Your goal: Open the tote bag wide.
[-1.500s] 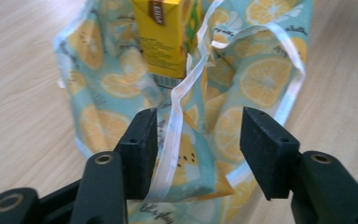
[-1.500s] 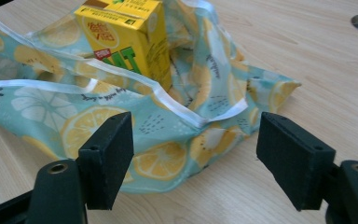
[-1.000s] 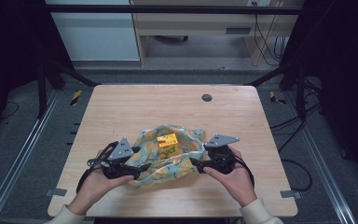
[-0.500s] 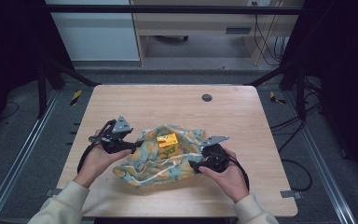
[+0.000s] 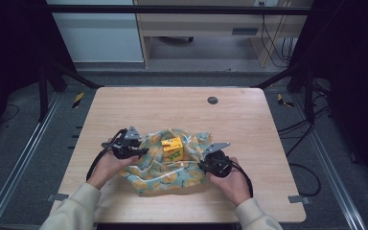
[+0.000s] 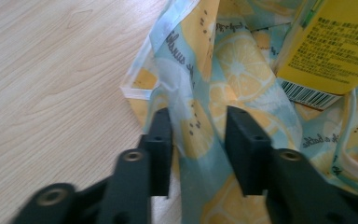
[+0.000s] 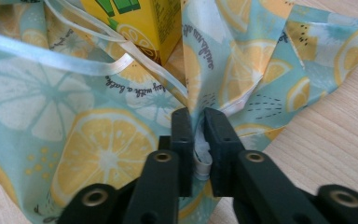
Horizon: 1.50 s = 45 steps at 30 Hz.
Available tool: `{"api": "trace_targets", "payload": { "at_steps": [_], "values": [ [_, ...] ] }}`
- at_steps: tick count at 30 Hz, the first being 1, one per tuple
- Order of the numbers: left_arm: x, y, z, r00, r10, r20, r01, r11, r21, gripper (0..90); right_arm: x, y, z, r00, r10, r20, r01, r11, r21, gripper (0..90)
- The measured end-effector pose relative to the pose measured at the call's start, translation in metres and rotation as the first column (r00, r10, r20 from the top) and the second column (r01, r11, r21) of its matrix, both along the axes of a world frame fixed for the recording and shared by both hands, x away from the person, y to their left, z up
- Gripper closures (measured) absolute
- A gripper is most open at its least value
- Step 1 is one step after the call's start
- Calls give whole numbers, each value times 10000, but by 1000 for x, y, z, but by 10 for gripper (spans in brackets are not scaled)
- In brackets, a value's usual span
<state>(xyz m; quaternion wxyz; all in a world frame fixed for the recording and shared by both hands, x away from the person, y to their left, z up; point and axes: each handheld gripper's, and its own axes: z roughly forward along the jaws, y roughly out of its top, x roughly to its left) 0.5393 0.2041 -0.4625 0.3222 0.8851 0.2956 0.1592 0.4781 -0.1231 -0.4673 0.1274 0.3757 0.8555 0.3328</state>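
A lemon-print cloth bag (image 5: 170, 165) lies near the table's (image 5: 249, 124) front edge, a yellow carton (image 5: 172, 148) standing inside its mouth. The right gripper (image 7: 195, 122), jaws just closing, pinches the bag's right rim fold. The left gripper (image 6: 196, 128), also closing, straddles the left rim without yet pressing it, likely to spread or lift the bag. Script on the fabric and small carton text are unreadable.
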Motion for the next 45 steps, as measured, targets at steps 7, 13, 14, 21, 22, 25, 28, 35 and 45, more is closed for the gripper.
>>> {"api": "trace_targets", "payload": {
  "at_steps": [7,13,14,21,22,25,28,35,45],
  "values": [
    [-1,-4,18,9952,624,754,-585,9969,-520,860,0,-16,11,9991,-184,372,191,9996,-199,878],
    [6,-7,7,9946,880,547,-878,9961,-46,864,1,-40,8,9977,-561,374,578,9973,-455,879],
    [6,-9,3,9946,864,582,-873,9961,134,865,1,-40,6,9978,-580,310,592,9975,-396,879],
    [6,-9,-8,9946,930,464,-940,9954,195,878,4,-41,-3,9983,-443,381,450,9988,-197,879],
    [6,-9,-9,9943,960,465,-966,9952,127,880,5,-41,-4,9982,-451,397,458,9988,-170,879],
    [2,-8,-10,9929,1008,639,-1014,9948,59,886,4,-42,-6,9986,-448,293,450,9990,-50,879],
    [-2,-9,-12,9913,1038,810,-1056,9942,184,889,3,-43,-7,9983,-550,189,548,9984,106,879],
    [-1,-9,-15,9913,1079,760,-1101,9936,262,890,2,-43,-10,9984,-531,182,531,9986,18,881],
    [1,-10,-21,9898,1168,820,-1217,9909,571,884,10,-45,-13,9964,-821,191,820,9966,53,880]
  ]
}}
